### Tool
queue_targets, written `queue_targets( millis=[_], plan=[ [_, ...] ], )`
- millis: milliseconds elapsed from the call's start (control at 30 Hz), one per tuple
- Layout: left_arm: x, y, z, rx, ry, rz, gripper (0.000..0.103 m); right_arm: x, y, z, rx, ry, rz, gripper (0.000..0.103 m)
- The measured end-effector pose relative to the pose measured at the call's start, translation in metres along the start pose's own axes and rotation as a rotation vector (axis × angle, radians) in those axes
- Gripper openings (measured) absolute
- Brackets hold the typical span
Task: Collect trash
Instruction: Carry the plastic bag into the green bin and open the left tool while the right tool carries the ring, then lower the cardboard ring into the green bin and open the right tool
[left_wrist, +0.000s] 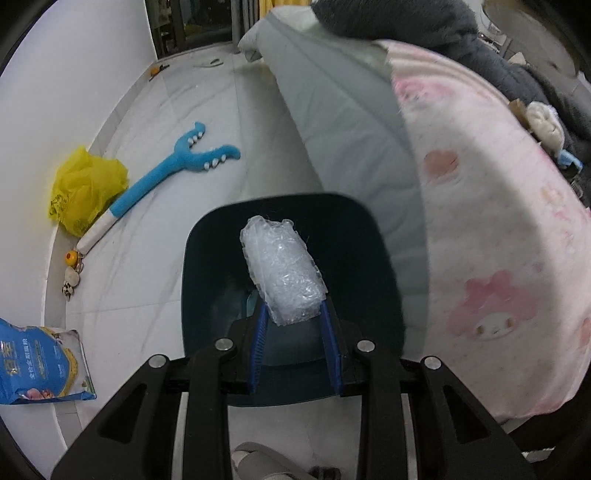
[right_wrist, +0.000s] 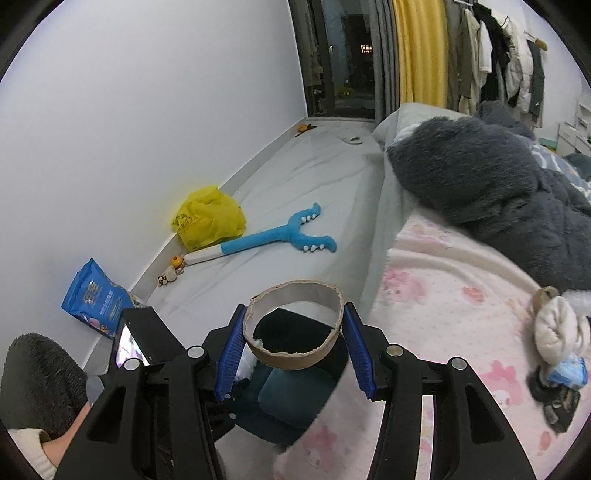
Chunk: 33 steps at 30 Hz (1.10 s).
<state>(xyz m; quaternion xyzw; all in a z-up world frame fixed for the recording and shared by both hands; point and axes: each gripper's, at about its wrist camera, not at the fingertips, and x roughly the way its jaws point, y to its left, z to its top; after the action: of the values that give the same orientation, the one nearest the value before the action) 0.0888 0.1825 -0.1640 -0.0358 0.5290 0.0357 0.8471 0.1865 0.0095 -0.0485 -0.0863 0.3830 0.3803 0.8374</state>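
Note:
My left gripper (left_wrist: 293, 310) is shut on a crumpled wad of clear bubble wrap (left_wrist: 282, 271), which hangs over the open mouth of a dark teal trash bin (left_wrist: 384, 258) on the floor beside the bed. My right gripper (right_wrist: 293, 321) is shut on a squashed brown cardboard ring (right_wrist: 295, 360), a tape core, pinched between its blue pads. That ring sits above the same dark bin (right_wrist: 295, 398), with the left gripper's black body (right_wrist: 147, 332) to the lower left. A yellow plastic bag (left_wrist: 86, 188) (right_wrist: 208, 221) lies crumpled against the wall.
A blue plush fork toy (left_wrist: 177, 166) (right_wrist: 273, 236) lies on the pale floor. A blue snack bag (left_wrist: 40, 363) (right_wrist: 98, 299) leans at the wall, small trinkets (left_wrist: 72, 271) nearby. The bed with a pink blanket (left_wrist: 491, 229) (right_wrist: 443, 280) and grey fleece (right_wrist: 480, 177) fills the right side.

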Motion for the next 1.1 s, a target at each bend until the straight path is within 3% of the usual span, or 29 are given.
queue_targets(
  millis=[167,300,533,833,1100],
  plan=[
    [0.007,0.016,-0.007,-0.041,0.02,-0.043,0.041,0.02,0.006,0.002,0.019,0.036,0.017,0.052],
    [-0.001,0.02,-0.01,-0.057,-0.008,-0.052,0.066,0.035,0.012,0.002,0.027,0.067,0.027,0.052],
    [-0.023,0.03,-0.011,-0.08,-0.088,-0.022,0.095,0.065,0.02,-0.004,0.013,0.131,0.012,0.052],
    [-0.053,0.049,-0.014,-0.113,-0.17,0.011,0.098,0.1,0.021,-0.007,0.016,0.19,0.011,0.052],
    [-0.072,0.07,-0.02,-0.169,-0.221,0.024,0.098,0.143,0.031,-0.021,0.029,0.294,0.011,0.052]
  ],
)
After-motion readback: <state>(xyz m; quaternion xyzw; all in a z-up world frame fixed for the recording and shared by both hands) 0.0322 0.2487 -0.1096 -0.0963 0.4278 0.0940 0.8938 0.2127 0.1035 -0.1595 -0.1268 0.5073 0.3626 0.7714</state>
